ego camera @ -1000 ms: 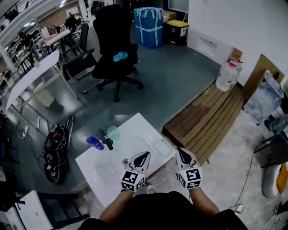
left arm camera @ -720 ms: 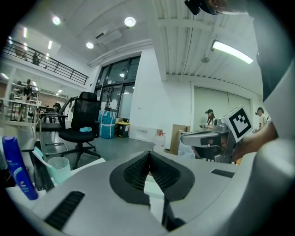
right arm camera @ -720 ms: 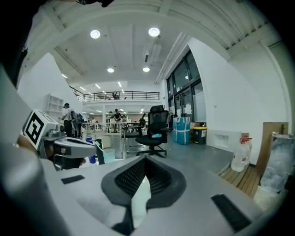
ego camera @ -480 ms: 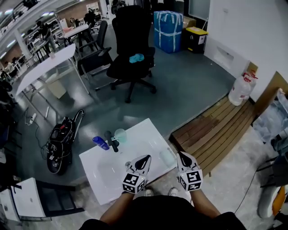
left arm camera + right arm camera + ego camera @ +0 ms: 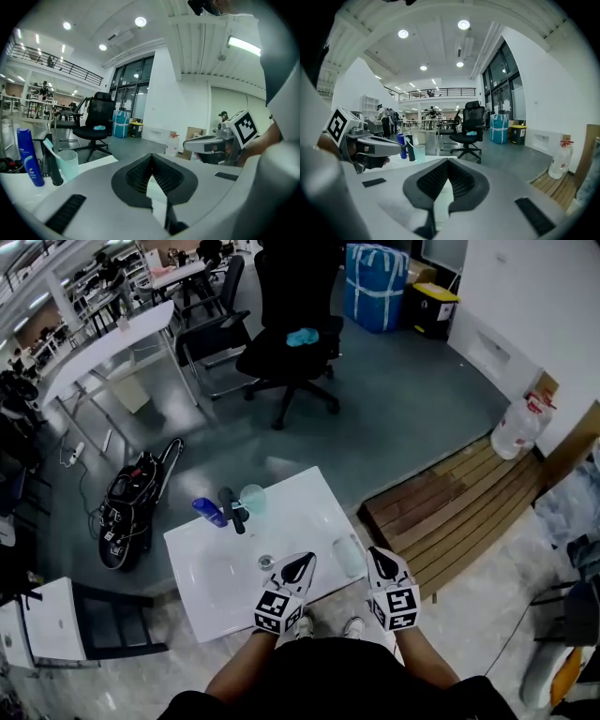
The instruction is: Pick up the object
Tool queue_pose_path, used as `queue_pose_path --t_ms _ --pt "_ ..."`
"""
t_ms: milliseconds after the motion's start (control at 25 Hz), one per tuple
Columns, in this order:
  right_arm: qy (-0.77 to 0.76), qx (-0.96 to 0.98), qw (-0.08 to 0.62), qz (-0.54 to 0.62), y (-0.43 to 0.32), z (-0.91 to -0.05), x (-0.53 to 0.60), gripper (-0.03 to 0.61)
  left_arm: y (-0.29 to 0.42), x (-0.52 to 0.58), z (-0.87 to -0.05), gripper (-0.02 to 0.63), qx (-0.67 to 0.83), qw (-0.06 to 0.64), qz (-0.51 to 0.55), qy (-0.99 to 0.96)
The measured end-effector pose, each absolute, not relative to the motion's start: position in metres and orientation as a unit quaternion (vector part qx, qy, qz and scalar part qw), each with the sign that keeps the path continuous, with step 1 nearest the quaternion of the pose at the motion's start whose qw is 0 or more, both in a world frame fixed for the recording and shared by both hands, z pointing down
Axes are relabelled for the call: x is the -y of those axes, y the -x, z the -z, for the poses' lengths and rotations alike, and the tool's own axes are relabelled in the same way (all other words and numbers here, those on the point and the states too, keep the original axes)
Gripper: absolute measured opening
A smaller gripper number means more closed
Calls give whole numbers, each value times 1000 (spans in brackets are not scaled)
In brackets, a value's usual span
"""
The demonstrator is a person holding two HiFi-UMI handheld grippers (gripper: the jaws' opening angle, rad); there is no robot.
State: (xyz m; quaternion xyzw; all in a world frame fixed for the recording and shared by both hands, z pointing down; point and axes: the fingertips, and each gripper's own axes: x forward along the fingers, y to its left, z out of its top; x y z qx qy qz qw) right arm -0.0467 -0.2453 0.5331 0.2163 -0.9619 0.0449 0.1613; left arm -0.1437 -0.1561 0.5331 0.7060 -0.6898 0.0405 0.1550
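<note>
On the white basin top stand a blue bottle, a black upright object and a translucent cup, grouped at its far left corner. A clear oblong dish lies near the right edge. My left gripper hovers over the top's front edge, shut and empty. My right gripper is just right of the dish, also shut and empty. The left gripper view shows the bottle and cup ahead to the left of the left gripper; the right gripper sees them too.
A round drain sits in the basin. A black office chair stands beyond, a black bag lies on the floor at left, wooden slats and a water jug are at right. A white table is far left.
The head view has shifted, so the basin top and floor sit differently in frame. Both grippers stay shut near the top's front edge, about where they were.
</note>
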Motion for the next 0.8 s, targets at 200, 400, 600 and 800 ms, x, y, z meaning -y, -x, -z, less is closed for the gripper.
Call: queue_pose_path --t_ms 200,400,600,800 --pt "-207 961 178 -40 39 -545 240 18 139 149 -540 14 702 165 -39 -692" --pt "-194 960 198 -40 29 -566 230 20 131 138 -554 14 709 183 -42 -680" --pt "-161 957 234 -52 25 -596 216 138 124 129 -571 14 713 201 -45 -670" --pt "-143 952 260 -72 23 -624 204 295 122 120 -586 14 722 216 -40 -656"
